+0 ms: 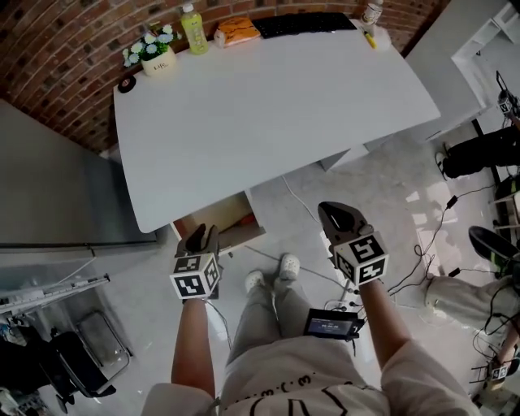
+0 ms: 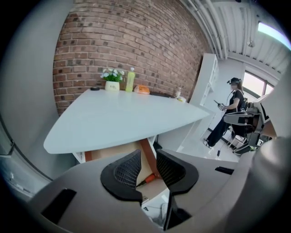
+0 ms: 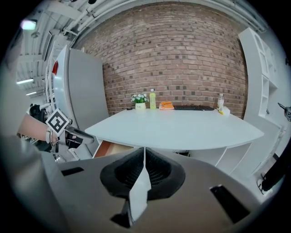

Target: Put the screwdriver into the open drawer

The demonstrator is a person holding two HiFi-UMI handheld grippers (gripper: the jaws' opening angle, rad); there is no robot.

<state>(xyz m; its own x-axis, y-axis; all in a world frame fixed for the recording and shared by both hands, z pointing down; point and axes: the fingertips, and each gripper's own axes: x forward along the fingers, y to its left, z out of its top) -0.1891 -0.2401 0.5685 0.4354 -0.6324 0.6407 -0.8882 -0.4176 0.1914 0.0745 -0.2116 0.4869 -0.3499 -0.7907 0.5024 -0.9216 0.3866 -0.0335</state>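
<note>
Office: brick wall (image 1: 57, 57), desk (image 1: 268, 114), keyboard (image 1: 305, 24)

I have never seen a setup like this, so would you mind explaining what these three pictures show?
A person holds a two-jaw gripper in each hand. The head view looks down from a camera on their head; the other two cameras ride on the grippers, looking along the jaws. The left gripper has its jaws apart and empty; through the gap you see the orange-handled screwdriver lying in the open drawer. The right gripper is shut on nothing. The white table carries a flower pot, a bottle, an orange packet and a keyboard along its far edge.
</note>
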